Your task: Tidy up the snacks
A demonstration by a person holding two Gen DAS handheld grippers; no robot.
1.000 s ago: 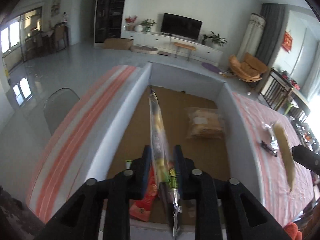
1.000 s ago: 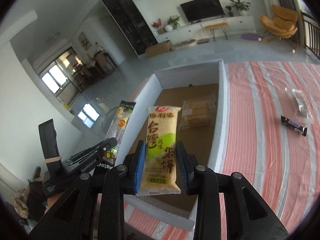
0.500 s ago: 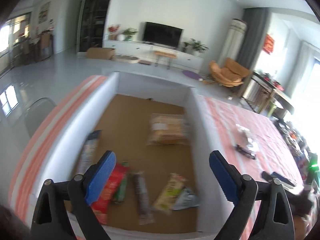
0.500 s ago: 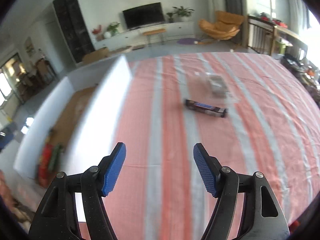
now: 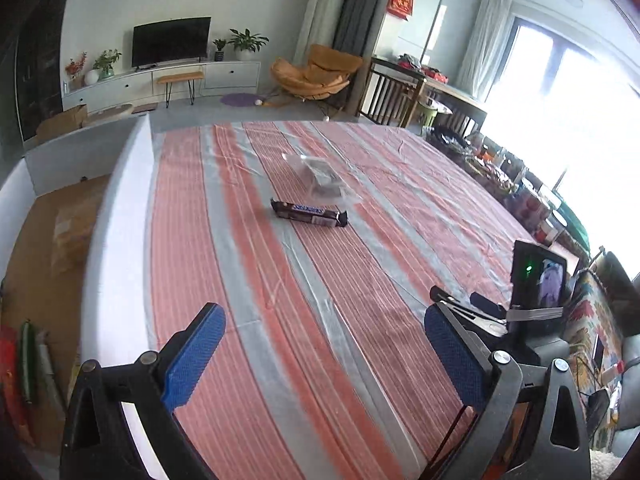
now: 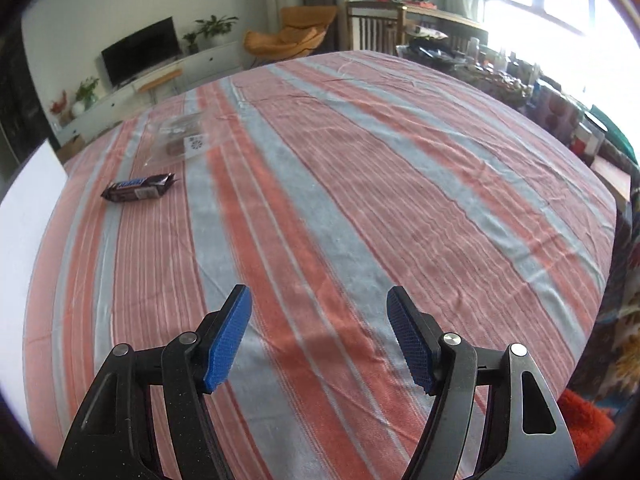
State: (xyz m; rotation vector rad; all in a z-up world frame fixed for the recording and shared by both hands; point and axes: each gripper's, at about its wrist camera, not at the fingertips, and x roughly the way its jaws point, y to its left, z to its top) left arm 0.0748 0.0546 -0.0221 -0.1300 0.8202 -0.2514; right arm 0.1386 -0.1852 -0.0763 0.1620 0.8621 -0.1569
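A dark chocolate bar (image 5: 309, 213) lies on the striped tablecloth (image 5: 360, 280), with a clear packet of snacks (image 5: 322, 174) just behind it. Both also show in the right wrist view, the bar (image 6: 138, 188) at far left and the packet (image 6: 180, 140) beyond it. My left gripper (image 5: 324, 352) is open and empty above the cloth, near the white box wall (image 5: 112, 240). The box holds a bread packet (image 5: 72, 232) and several snacks (image 5: 24, 364). My right gripper (image 6: 320, 336) is open and empty over the cloth, well short of the bar.
The right handheld unit with its small screen (image 5: 538, 280) sits at the right in the left wrist view. Cluttered items (image 6: 560, 92) line the table's far right edge. A TV (image 5: 172, 40) and an orange chair (image 5: 316, 76) stand in the room behind.
Both grippers let go of their snack packets into the box and opened. Both then swung right, from over the box to over the striped cloth.
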